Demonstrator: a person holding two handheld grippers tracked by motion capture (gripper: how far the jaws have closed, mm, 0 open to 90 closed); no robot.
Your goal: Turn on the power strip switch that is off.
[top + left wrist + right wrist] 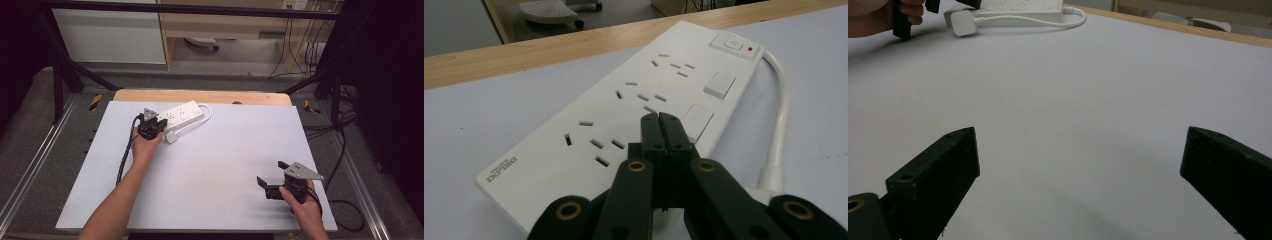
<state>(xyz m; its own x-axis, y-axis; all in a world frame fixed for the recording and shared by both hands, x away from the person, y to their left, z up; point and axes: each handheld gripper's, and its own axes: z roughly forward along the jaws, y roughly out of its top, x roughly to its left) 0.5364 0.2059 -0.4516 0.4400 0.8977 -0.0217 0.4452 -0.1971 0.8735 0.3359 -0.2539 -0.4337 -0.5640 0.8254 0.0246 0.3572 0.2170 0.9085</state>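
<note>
Right gripper [270, 181] near edge of worktop [210, 165], fingers spread wide, nothing between. Left gripper [659, 119] far-left, fingers pressed together, empty, tips over the white power strip [639, 100] lying flat near the worktop's back edge; whether they touch it, unclear. Left forearm extended. Strip label too blurred to read.

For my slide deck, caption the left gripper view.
Shut left tongs poised over a white power strip on the pale table.
</note>
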